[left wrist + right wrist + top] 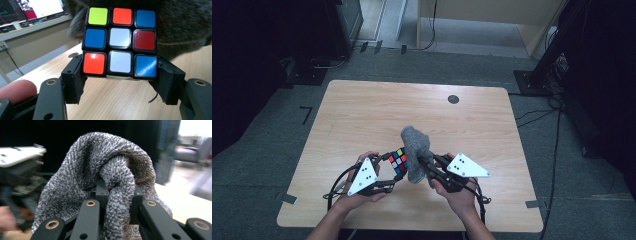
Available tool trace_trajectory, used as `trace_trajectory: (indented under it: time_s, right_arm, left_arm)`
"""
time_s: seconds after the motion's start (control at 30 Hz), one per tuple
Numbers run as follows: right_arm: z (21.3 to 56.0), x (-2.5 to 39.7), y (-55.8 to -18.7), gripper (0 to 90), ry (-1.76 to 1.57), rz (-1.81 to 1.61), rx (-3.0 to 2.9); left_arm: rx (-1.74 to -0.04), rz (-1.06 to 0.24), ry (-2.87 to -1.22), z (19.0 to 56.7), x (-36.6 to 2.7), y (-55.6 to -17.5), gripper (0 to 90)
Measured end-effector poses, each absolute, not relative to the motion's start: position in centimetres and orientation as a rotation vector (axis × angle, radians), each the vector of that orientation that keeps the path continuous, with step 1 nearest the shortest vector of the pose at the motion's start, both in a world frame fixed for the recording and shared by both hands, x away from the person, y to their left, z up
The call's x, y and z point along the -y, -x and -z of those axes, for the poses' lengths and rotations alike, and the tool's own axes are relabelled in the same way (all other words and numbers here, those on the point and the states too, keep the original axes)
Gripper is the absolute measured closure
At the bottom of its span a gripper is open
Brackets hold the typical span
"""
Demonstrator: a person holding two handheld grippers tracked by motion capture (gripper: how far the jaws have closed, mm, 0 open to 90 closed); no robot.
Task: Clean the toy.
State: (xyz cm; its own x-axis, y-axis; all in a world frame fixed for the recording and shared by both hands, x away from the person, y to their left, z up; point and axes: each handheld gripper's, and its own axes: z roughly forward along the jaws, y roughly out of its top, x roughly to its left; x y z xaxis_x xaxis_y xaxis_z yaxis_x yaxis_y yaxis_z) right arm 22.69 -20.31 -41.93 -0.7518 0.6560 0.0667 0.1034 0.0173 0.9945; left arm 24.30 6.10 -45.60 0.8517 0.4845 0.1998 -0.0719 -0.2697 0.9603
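A scrambled Rubik's cube (398, 161) is held above the wooden table (362, 110), with my left gripper (384, 167) shut on its lower edge. In the left gripper view the cube (120, 41) faces the camera, its bottom row clamped between the two black jaws of the left gripper (120, 77). A grey knitted cloth (416, 150) is bunched in my right gripper (424, 165), which is shut on it, and the cloth presses against the cube's right side. In the right gripper view the cloth (100, 175) drapes over the jaws of the right gripper (117, 192).
A dark round grommet (453, 99) sits near the table's far edge. Black stands and cables (542, 75) lie on the floor to the right, with a wooden cabinet (492, 20) behind the table.
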Motion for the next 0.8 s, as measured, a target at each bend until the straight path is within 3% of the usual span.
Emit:
trace_trajectory:
  time_s: [0.23,0.4,0.57,0.73,0.8]
  right_arm:
    - [44.2,21.9,-24.7,77.3,-1.032,-1.618,-1.909]
    - [42.3,20.7,-23.3,77.1,-0.837,-1.791,-1.891]
    - [43.7,20.6,-24.1,77.3,-0.944,-1.543,-1.946]
    - [43.1,20.9,-24.0,77.2,-0.941,-1.71,-1.919]
    - [43.5,20.0,-23.9,77.3,-0.918,-1.571,-1.973]
  left_arm:
    - [-0.307,-0.55,-1.783,45.5,-6.1,-24.3,34.5]
    - [-0.288,-0.555,-1.816,45.9,-5.5,-24.1,34.4]
    - [-0.303,-0.569,-1.824,45.8,-5.6,-24.2,34.5]
    - [-0.303,-0.586,-1.871,46.0,-5.3,-24.3,34.5]
    - [-0.319,-0.62,-1.91,46.2,-4.8,-24.3,34.5]
